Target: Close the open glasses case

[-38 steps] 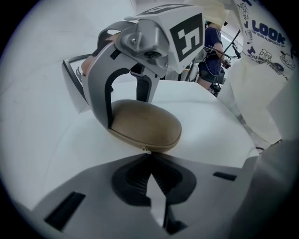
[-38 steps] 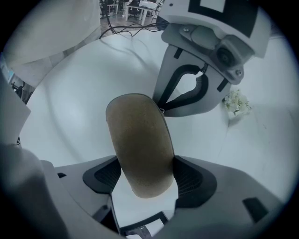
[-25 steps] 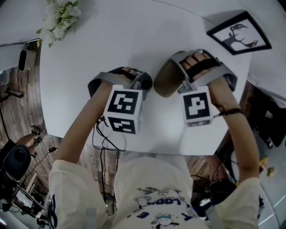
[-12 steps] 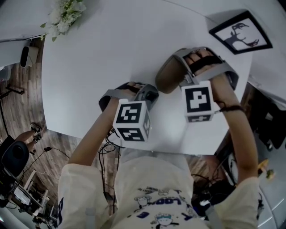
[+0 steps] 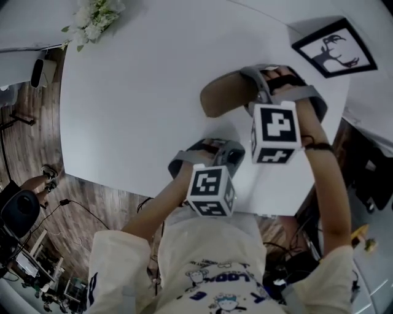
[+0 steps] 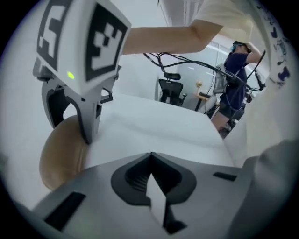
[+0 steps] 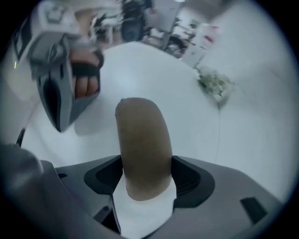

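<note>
Glasses case (image 7: 141, 135), smooth tan rounded oblong, lies pinched by right tongs (image 7: 144, 179) just closing tighter; left tongs (image 6: 150, 175) pressed together.

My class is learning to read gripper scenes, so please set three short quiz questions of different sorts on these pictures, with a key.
1. True or false: the left gripper holds the glasses case.
2. In the head view, which sits at the far left corner of the table? A. the framed deer picture B. the flowers C. the glasses case
3. What stands between the jaws of the right gripper?

Key
1. False: its jaws are shut on nothing, apart from the case.
2. B.
3. The glasses case; the jaws have just been closing on it and grip both its sides.
</note>
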